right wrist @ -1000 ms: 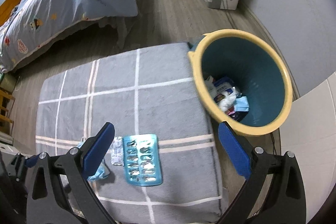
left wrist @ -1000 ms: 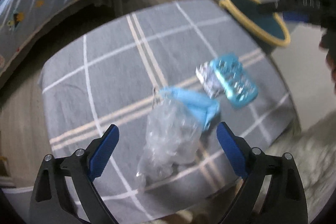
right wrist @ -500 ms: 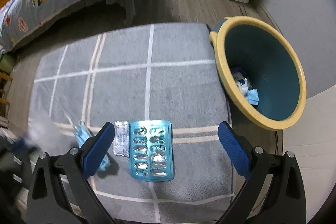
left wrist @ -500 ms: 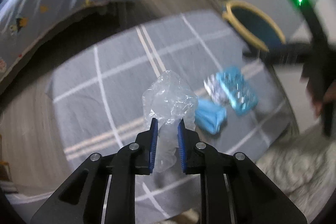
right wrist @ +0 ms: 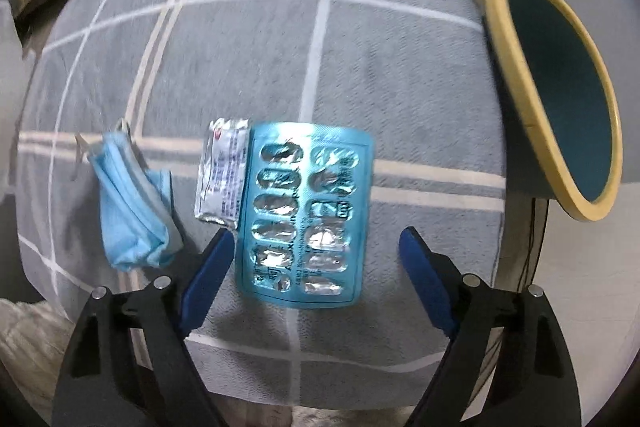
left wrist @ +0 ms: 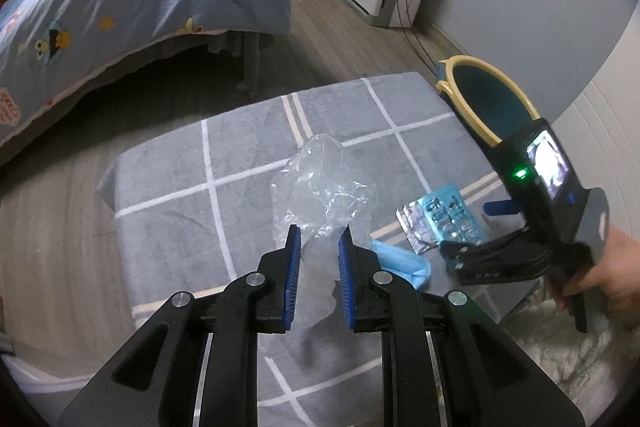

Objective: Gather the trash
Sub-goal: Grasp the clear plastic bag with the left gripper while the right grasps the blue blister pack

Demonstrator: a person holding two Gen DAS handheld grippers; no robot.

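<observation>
While our left gripper (left wrist: 318, 247) pinched the crumpled clear plastic bag (left wrist: 320, 187) between its blue pads at the centre of the left wrist frame, the bag stood up above the grey checked cloth (left wrist: 180, 219); our right gripper (right wrist: 312, 251) hovered with jaws spread wide on either side of the teal blister pack (right wrist: 306, 213) at the centre of its frame; a silver foil sachet (right wrist: 222, 173) touched the pack's left edge; a folded blue face mask (right wrist: 130, 201) lay left of that; the yellow-rimmed bin (right wrist: 560, 91) sat at the right edge.
</observation>
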